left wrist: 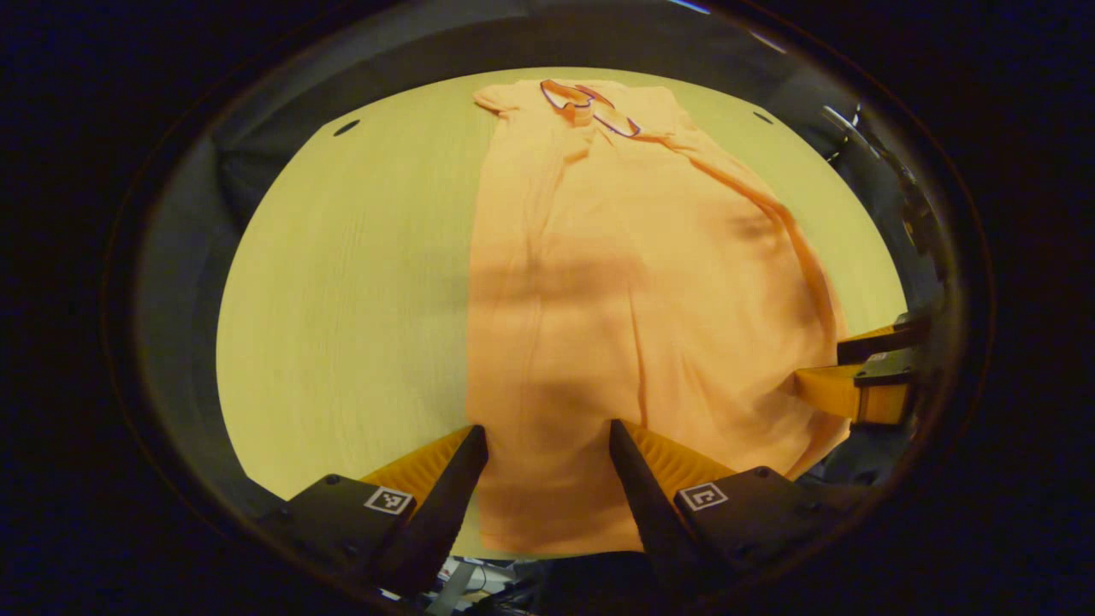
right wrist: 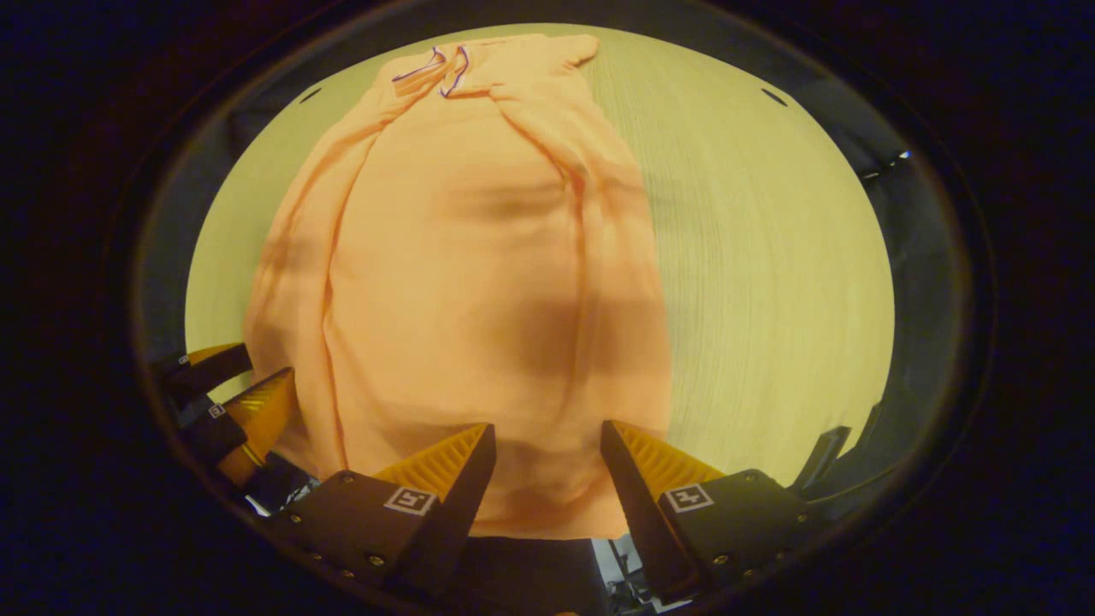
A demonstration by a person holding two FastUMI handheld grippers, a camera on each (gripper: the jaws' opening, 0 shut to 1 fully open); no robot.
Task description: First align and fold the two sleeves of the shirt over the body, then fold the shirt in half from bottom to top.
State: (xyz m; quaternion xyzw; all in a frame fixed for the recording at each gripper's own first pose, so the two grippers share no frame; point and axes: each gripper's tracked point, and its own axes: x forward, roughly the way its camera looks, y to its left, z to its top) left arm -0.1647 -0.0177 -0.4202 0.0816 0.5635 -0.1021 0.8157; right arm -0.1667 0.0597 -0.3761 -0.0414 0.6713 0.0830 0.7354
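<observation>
One orange shirt (left wrist: 633, 282) lies flat on a pale wooden table (left wrist: 342, 282), its collar (left wrist: 590, 104) at the far edge and its hem nearest the cameras. Both sleeves are already folded in over the body, leaving a long, narrow panel; one lengthwise fold ridge runs down each side. Two grippers hang over the hem end, side by side.

In the left gripper view, the left gripper (left wrist: 547, 445) has its two fingers spread wide apart above the bottom of the shirt, with cloth showing in the gap and nothing pinched between them. The right gripper (left wrist: 864, 376) appears at the right edge of that view, just beside the shirt's side.

In the right gripper view, the right gripper (right wrist: 547, 441) also stands with its fingers parted over the hem, holding nothing, and the shirt (right wrist: 479, 282) stretches away to the collar (right wrist: 440, 73) at the top. The left gripper (right wrist: 235, 393) shows at the left edge, close to the shirt's side. Two small dark slots (right wrist: 774, 97) mark the table's far corners, one on each side.
</observation>
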